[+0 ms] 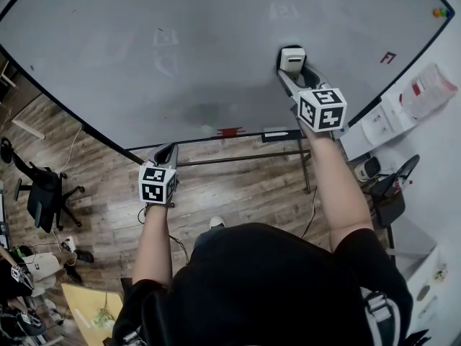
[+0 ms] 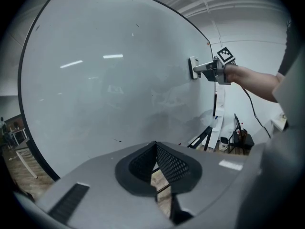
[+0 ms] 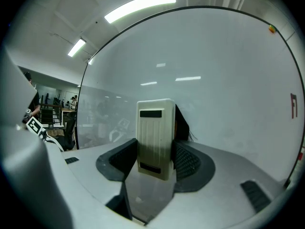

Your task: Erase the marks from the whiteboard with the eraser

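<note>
A large whiteboard fills the head view, mostly wiped, with a red mark near its right edge; the same red mark shows in the right gripper view. My right gripper is shut on a cream-coloured eraser, pressed against the board at centre right. The eraser stands upright between the jaws. My left gripper hangs below the board's bottom edge, jaws closed together, holding nothing. In the left gripper view the eraser and right gripper show against the whiteboard.
The board's tray holds a red item and a white item. Coloured magnets sit at the top right corner. An office chair stands on the wooden floor at left, a white cabinet and another chair at right.
</note>
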`<state>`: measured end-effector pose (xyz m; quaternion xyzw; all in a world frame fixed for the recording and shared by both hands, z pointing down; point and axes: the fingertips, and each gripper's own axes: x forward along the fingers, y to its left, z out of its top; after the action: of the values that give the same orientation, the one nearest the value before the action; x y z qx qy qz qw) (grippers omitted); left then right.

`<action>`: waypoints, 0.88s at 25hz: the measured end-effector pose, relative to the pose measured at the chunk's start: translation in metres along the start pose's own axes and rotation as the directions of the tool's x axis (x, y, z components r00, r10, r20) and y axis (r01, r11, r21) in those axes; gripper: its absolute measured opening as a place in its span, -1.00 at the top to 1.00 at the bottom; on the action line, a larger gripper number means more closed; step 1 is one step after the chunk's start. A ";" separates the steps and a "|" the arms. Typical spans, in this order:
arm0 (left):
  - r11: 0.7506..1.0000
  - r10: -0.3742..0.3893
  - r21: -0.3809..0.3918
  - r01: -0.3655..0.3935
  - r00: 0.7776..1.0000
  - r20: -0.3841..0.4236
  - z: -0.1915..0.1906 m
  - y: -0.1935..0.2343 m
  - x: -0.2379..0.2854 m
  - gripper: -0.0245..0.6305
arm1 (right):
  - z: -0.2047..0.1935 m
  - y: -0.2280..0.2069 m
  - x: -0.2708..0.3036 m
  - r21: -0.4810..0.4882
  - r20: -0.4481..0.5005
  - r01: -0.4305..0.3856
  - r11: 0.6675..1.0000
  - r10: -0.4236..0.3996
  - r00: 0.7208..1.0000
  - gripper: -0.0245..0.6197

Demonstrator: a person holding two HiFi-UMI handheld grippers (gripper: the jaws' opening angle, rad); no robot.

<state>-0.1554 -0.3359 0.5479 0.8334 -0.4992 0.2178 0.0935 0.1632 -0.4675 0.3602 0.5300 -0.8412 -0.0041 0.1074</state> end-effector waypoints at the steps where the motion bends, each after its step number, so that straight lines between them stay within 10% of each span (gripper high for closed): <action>1: 1.000 -0.002 -0.002 0.002 1.000 0.001 -0.001 0.000 0.001 0.90 | 0.000 0.002 0.001 0.003 0.001 -0.001 1.000 0.001 1.000 0.22; 22: 0.999 0.028 -0.040 -0.029 0.999 -0.033 -0.031 0.017 -0.010 0.90 | -0.009 0.076 0.037 -0.037 -0.026 -0.085 0.996 0.084 0.996 0.22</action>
<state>-0.1832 -0.3247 0.5702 0.8206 -0.5137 0.2224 0.1155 0.0821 -0.4660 0.3848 0.4919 -0.8612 -0.0091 0.1275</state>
